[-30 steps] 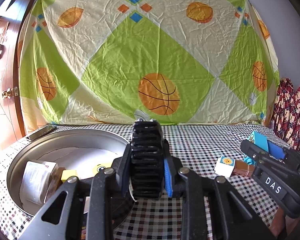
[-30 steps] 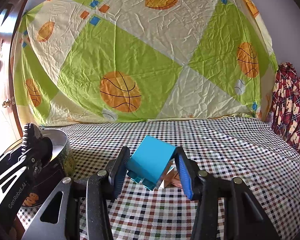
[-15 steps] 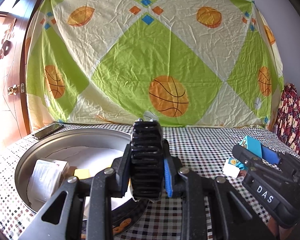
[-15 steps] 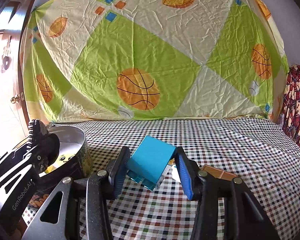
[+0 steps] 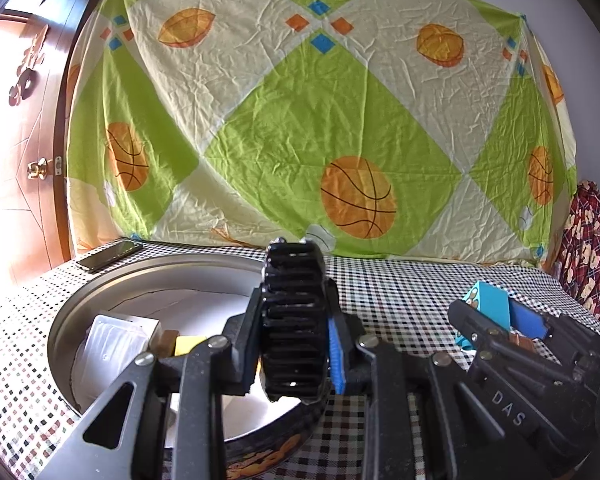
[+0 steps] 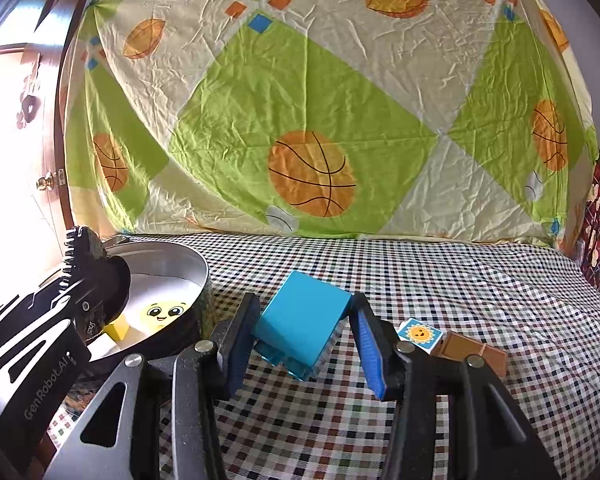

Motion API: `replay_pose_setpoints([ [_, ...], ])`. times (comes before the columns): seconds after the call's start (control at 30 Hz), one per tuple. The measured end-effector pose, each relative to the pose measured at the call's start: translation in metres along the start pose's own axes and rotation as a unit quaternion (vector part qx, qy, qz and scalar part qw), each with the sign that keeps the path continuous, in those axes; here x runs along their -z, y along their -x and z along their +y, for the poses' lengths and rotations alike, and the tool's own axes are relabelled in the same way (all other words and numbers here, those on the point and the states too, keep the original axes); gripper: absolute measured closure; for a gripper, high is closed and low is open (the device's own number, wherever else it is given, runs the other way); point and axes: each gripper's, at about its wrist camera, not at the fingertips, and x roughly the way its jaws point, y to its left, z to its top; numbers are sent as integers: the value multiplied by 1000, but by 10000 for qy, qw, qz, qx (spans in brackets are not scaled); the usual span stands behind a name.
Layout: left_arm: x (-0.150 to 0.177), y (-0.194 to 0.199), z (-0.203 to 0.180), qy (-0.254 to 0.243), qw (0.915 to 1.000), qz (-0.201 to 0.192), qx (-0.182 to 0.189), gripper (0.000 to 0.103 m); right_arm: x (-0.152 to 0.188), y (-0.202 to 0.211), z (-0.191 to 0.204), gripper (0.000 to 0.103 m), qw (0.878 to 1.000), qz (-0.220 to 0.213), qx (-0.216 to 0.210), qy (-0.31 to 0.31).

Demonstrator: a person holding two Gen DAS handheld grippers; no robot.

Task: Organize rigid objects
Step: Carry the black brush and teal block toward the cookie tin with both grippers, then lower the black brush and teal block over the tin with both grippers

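At far left, the round metal tin (image 5: 100, 292) sits on the checked table (image 6: 440, 280), already holding a white packet (image 5: 112, 340), a small yellow block (image 5: 188, 345) and a brown piece beside it. The left claw (image 5: 296, 332) is pinching a black gear (image 5: 294, 312), toothed rim upright, poised above the tin's near rim. Release looks like the step in hand: carry the gear a little farther in, past the rim, and lower it close to the paper lining before spreading the fingers, so it cannot roll on its teeth or clip the wall.

To the right, the right claw (image 6: 304, 336) is pinching a turquoise block (image 6: 300, 326), tilted and lifted off the cloth. It should wait clear until the left claw backs out, since both would crowd the same opening. Just right of it, a sun-faced tile (image 6: 419, 334) and a brown box (image 6: 470, 354) lie touching on the table, not yet collected.
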Motion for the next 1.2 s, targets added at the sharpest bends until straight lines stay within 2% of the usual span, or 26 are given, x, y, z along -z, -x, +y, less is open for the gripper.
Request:
replay_pose_setpoints([
  [0.53, -3, -6, 24, 164, 9996, 64, -215, 76, -1, 0, 8, 54, 9999, -10, -95, 49],
  [1.2, -4, -2, 38, 62, 9991, 8, -416, 76, -1, 1, 23, 54, 9994, -53, -295, 148],
])
